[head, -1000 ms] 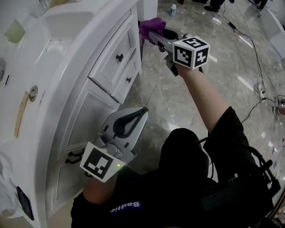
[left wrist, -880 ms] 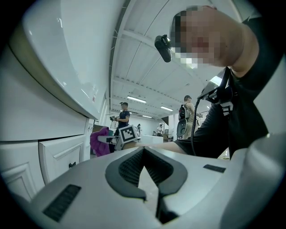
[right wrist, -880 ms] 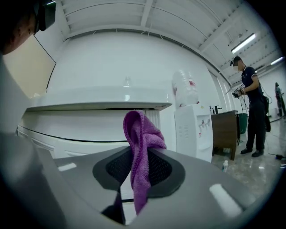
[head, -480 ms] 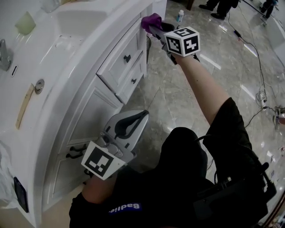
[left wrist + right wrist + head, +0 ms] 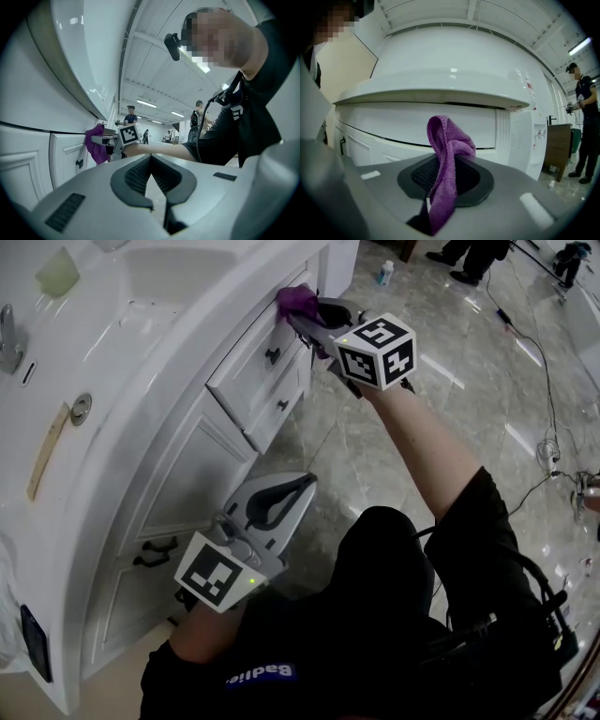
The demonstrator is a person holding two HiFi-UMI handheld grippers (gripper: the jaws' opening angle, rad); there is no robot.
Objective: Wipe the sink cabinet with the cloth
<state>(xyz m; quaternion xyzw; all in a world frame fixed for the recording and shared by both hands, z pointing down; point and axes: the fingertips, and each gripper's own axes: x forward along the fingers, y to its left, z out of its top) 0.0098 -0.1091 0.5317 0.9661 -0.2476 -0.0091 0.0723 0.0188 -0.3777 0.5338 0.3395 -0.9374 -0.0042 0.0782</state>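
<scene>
The white sink cabinet (image 5: 178, 474) curves along the left of the head view, with drawers (image 5: 258, 367) that have small black knobs. My right gripper (image 5: 305, 320) is shut on a purple cloth (image 5: 298, 302) and holds it against the top edge of the upper drawer. In the right gripper view the cloth (image 5: 445, 164) hangs from between the jaws, close to the white cabinet front (image 5: 440, 122). My left gripper (image 5: 295, 486) is low beside the cabinet door, shut with nothing in it. The left gripper view shows the cloth (image 5: 96, 146) far off at the drawer.
A basin (image 5: 173, 282) sits in the white countertop, with a drain fitting (image 5: 81, 407). Black door handles (image 5: 155, 551) are on the lower cabinet. Cables (image 5: 544, 343) lie on the marble floor at the right. A small bottle (image 5: 385, 274) stands on the floor, and people stand beyond it.
My right gripper with the cloth has moved left, from the cabinet's far corner onto the top of the upper drawer. The left gripper has stayed in place.
</scene>
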